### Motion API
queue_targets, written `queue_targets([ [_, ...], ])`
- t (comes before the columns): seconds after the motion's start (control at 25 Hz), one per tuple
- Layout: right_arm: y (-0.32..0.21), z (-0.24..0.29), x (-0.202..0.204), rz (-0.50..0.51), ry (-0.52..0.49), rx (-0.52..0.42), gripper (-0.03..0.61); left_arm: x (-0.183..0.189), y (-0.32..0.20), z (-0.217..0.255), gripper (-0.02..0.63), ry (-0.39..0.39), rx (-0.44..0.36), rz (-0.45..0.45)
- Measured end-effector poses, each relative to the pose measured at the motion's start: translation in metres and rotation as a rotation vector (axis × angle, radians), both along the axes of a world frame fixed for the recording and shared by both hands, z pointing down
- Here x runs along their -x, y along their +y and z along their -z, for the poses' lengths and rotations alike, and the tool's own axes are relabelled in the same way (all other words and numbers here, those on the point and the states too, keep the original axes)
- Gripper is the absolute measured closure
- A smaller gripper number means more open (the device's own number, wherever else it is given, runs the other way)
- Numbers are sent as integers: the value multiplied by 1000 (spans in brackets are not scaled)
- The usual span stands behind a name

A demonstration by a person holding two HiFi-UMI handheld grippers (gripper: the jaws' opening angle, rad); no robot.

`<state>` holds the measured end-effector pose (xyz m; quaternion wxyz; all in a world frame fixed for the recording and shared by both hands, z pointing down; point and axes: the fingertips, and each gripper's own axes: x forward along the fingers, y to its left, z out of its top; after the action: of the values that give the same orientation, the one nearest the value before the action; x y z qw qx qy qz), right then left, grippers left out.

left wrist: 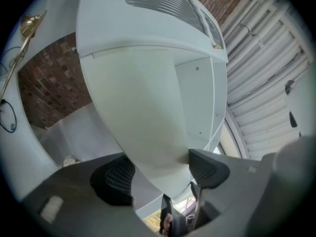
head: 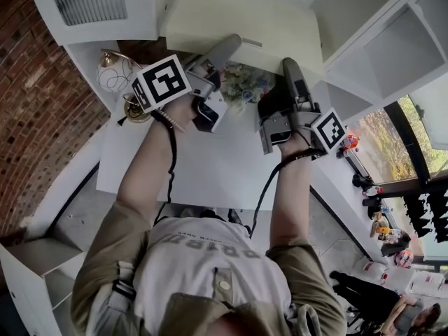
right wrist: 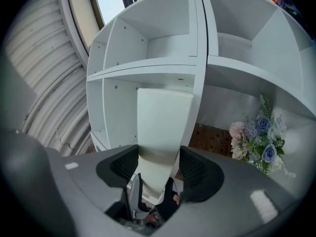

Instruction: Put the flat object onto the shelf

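Both grips are on the flat panel point(head: 238, 16), a cream board held up in front of me, facing the white shelf unit point(right wrist: 148, 68). My left gripper point(left wrist: 163, 174) has its jaws partway closed, both pads pressing the board's near end. My right gripper point(right wrist: 159, 167) is clamped the same way on the board's narrow end. From the head view I only get the board's broad face above both grippers. The right gripper view shows open cubbies behind the board, and its far edge sits just under a shelf board; I can't tell if they touch. Flowers point(right wrist: 256, 132) stand to the right of it. The left gripper view adds a brick wall point(left wrist: 49, 88) and a brass lamp point(left wrist: 29, 23).
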<state>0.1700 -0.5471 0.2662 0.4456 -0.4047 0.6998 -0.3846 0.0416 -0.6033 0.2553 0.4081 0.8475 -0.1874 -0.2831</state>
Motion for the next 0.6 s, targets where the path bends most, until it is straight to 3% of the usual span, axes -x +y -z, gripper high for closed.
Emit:
queue_targets([
  [0.6,-20,3,-6,-36,-34,20,318,0,-5,-1,268,-31,24,-41],
])
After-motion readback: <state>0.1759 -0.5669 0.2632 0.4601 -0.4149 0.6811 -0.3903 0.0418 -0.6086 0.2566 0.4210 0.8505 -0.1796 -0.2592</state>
